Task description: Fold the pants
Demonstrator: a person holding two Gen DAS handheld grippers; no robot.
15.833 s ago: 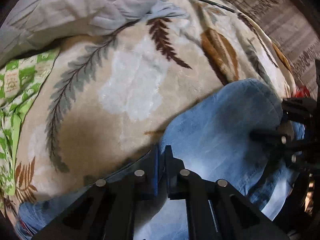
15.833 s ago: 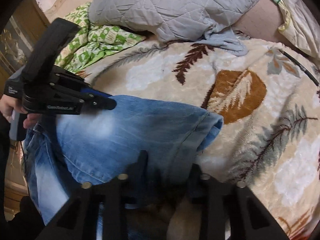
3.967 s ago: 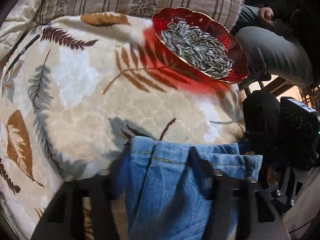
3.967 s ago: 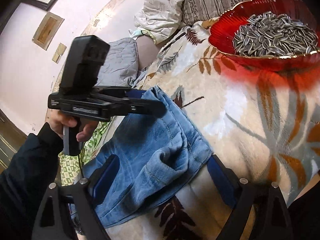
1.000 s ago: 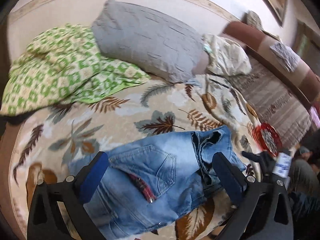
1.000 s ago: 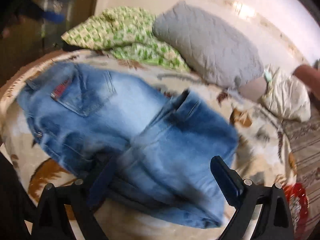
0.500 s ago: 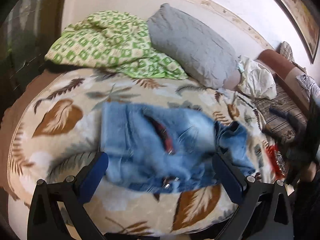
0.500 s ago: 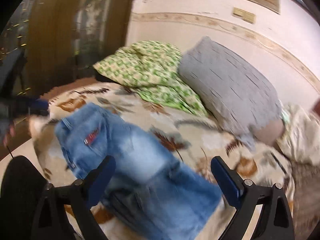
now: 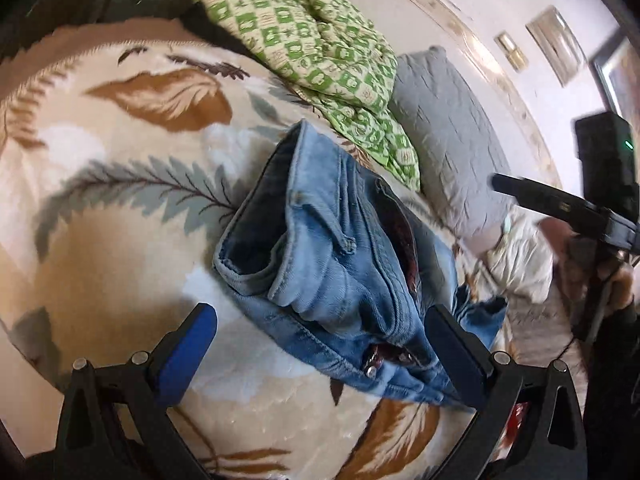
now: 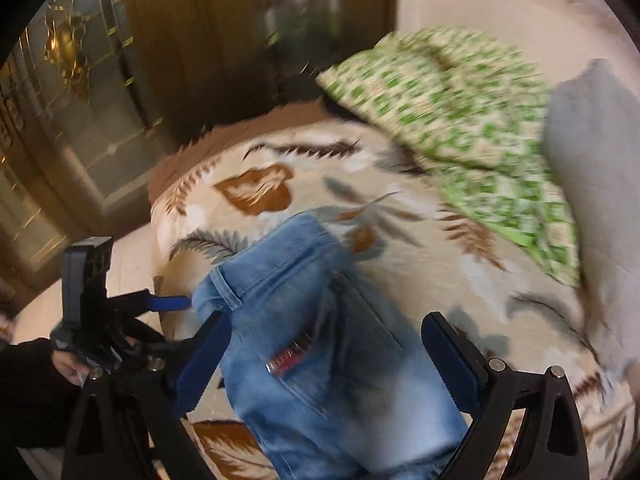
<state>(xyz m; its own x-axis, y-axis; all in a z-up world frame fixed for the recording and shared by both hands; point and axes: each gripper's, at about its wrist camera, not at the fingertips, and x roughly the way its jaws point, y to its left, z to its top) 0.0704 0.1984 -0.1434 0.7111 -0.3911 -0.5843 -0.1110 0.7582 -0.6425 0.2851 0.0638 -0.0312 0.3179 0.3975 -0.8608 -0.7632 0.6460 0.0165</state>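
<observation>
The light blue jeans lie folded over on the leaf-patterned blanket, waistband end toward me in the left wrist view. My left gripper is open and empty, its jaws spread wide just short of the waistband. In the right wrist view the jeans show a back pocket with a red label. My right gripper is open and empty above them. The left gripper also shows in the right wrist view, beside the waistband corner.
A green checked quilt and a grey pillow lie behind the jeans. A white cloth bundle lies far right. A wooden cabinet stands beyond the bed's edge. The right gripper body hangs at the right.
Both grippers have swung left and come closer to the waistband end of the jeans. The jeans now fill more of both views. Both grippers stay open.
</observation>
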